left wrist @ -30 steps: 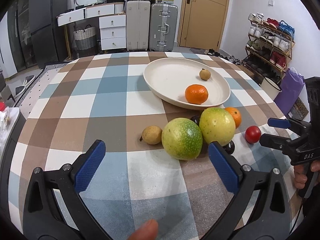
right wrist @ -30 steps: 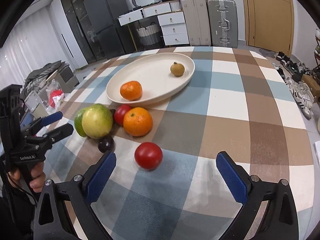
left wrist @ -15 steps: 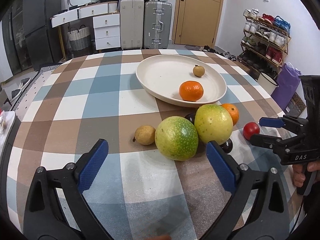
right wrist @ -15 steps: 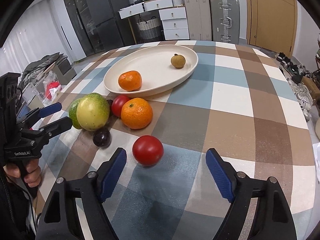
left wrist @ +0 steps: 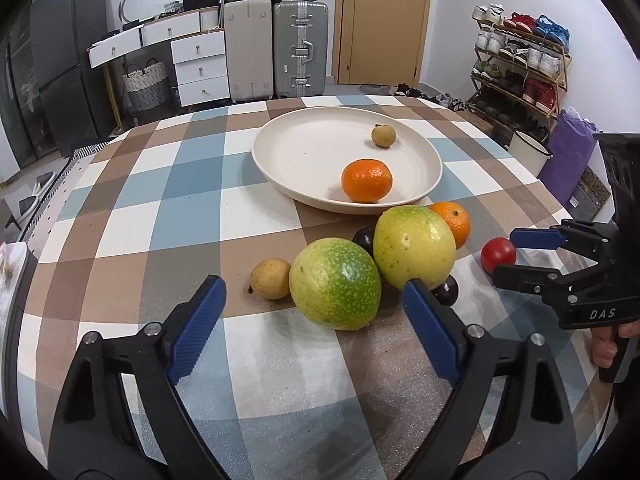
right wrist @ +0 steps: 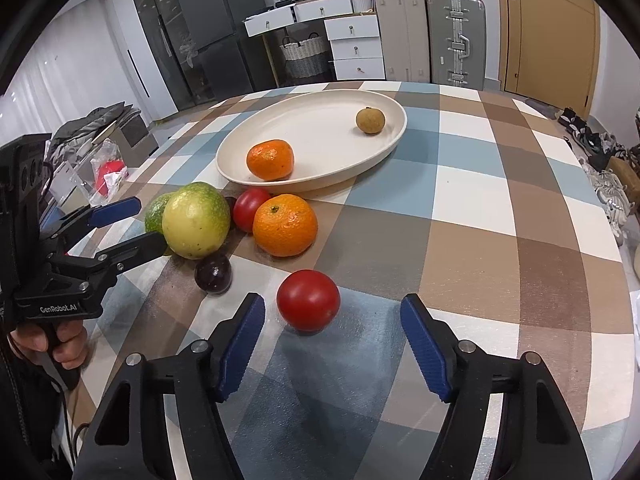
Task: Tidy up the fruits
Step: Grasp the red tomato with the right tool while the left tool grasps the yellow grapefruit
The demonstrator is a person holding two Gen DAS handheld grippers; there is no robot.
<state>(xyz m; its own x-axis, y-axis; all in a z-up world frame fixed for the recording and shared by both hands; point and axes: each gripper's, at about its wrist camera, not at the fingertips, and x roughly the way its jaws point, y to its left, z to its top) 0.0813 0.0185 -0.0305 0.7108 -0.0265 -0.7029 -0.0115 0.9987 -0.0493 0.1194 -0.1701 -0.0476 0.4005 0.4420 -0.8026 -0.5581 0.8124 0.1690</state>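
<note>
The checked desk carries a cream plate holding one mandarin and one small brown longan. In front of the plate lies a cluster of loose fruit: a green round fruit, a yellow-green round fruit touching it, an orange behind that, two dark plums and a small tan fruit beside the green one. The left gripper hangs low over the desk with its fingers closing; the green fruit sits just ahead of the blue pads, which do not touch it. The right gripper has its fingers closing either side of a red tomato; a gap shows on both sides, so nothing is held.
</note>
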